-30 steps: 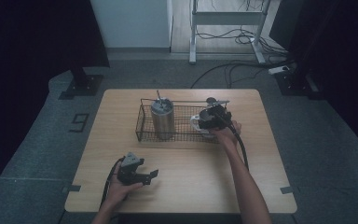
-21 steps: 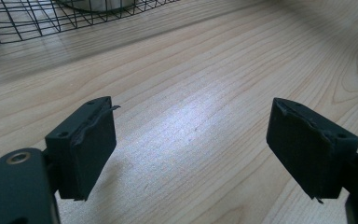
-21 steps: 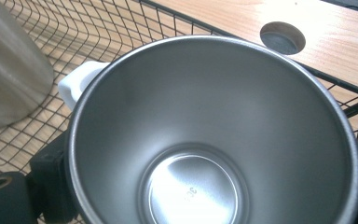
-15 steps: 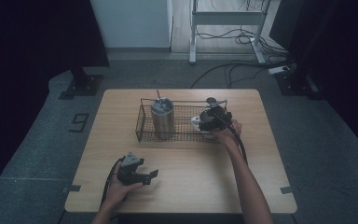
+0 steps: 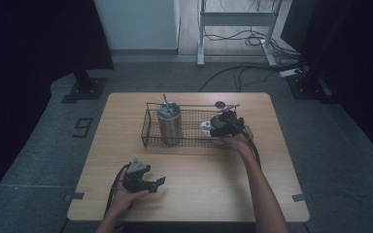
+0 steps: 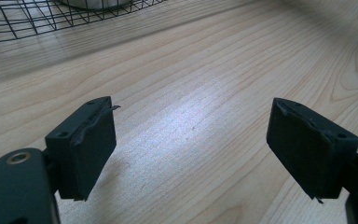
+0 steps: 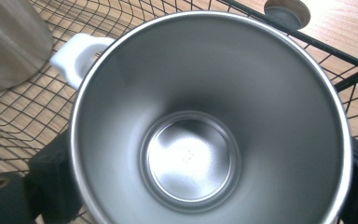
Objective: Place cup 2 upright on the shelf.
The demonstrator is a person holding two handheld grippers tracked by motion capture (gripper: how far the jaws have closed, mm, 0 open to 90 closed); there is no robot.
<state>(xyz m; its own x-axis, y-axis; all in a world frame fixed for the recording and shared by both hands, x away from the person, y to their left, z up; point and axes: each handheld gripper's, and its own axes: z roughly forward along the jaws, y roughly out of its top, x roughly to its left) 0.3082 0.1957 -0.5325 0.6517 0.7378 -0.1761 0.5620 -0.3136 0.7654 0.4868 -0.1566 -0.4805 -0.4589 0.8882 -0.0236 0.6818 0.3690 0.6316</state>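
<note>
Sitting in a dim room, the light wooden table (image 5: pixel 189 199) has a grey floor (image 5: pixel 39 160) all around it. Black cables (image 5: pixel 233 73) lie on the floor behind it, near a white wall (image 5: pixel 136 24).

The left gripper (image 5: pixel 156 184) rests low at the near side of the table, in the person's left hand (image 5: pixel 126 194). Its two black fingers (image 6: pixel 84 149) stand far apart. Nothing is between them, just bare wood.

The right gripper (image 5: pixel 213 127) reaches into the right end of a black wire basket (image 5: pixel 148 128) in the middle of the table. Its fingers (image 7: pixel 51 172) press on both sides of a shiny steel mug (image 7: pixel 205 116), so it has hold of the mug. The mug is empty inside and has a white handle (image 7: pixel 77 56). It is over the basket's wire floor; I cannot tell if it touches the wires.

A tall steel can (image 5: pixel 169 124) stands at the left end of the same basket, near the mug but apart from it. A thin stick (image 5: pixel 165 98) pokes up from its top. A small round dark thing (image 5: pixel 220 104) lies on the table just behind the basket. The basket's wire wall stands between it and the mug.
</note>
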